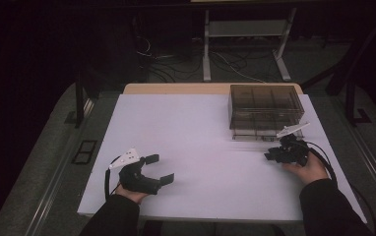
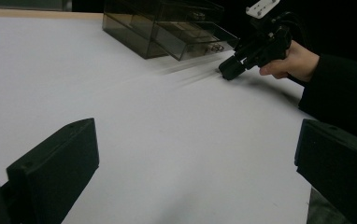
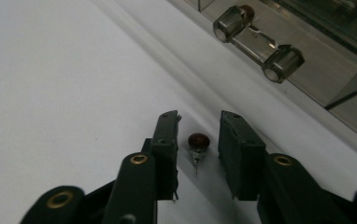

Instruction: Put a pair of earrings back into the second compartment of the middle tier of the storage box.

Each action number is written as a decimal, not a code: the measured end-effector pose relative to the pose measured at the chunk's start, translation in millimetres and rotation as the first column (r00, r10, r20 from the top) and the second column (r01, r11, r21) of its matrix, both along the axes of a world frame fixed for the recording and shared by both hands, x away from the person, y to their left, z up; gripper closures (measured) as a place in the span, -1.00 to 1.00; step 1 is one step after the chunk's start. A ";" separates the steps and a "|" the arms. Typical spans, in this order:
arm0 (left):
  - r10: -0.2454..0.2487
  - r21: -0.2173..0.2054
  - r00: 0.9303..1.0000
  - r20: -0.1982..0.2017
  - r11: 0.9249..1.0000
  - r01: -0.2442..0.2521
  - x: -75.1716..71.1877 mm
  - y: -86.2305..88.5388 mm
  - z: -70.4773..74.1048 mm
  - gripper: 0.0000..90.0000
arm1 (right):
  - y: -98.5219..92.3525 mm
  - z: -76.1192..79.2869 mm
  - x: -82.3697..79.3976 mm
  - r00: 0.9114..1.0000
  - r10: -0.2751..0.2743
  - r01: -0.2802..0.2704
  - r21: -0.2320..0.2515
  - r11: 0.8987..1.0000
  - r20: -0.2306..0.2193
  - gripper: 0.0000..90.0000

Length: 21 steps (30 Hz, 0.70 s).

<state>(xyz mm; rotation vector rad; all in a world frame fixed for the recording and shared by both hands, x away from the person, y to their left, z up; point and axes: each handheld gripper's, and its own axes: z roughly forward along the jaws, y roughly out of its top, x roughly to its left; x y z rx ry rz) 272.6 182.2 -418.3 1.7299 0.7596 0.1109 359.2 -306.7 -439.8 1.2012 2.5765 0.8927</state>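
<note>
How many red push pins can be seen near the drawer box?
2. One red push pin lies on the white table between the right gripper's open jaws. Another red head shows behind the drawer's handle, inside the drawer box. More may be hidden inside.

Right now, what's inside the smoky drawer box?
Through the tinted walls of the drawer box only divider lines and drawer fronts show. Any contents are too dark to make out. A small red-headed pin lies outside, between the right tool's jaws.

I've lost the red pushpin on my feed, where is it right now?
In the right gripper view, the red pushpin lies on the white table, between the right gripper's open jaws, just short of the clear drawer box's handle.
</note>
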 end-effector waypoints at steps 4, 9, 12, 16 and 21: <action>-0.002 0.002 1.000 0.000 1.000 0.002 -0.1 -0.3 0.0 -1.00 | -0.2 0.2 -0.2 1.000 0.007 -0.007 -0.003 1.000 -0.002 0.72; -0.002 0.001 1.000 0.000 1.000 0.002 0.0 -0.2 0.0 -1.00 | -0.1 0.6 -0.4 1.000 0.014 -0.014 0.000 1.000 -0.010 0.73; -0.001 0.001 1.000 0.000 1.000 0.001 0.0 0.0 0.0 -1.00 | -0.1 2.0 -0.8 1.000 0.019 -0.019 0.005 1.000 -0.020 0.73; 0.001 0.001 1.000 0.000 1.000 -0.001 0.0 0.3 0.0 -1.00 | -2.3 7.3 -2.4 0.999 0.022 -0.021 0.023 0.999 -0.034 0.73; 0.005 0.001 1.000 -0.001 1.000 -0.005 -0.2 0.9 0.1 -1.00 | -4.6 15.5 -5.3 0.999 0.029 -0.028 0.048 0.998 -0.039 0.73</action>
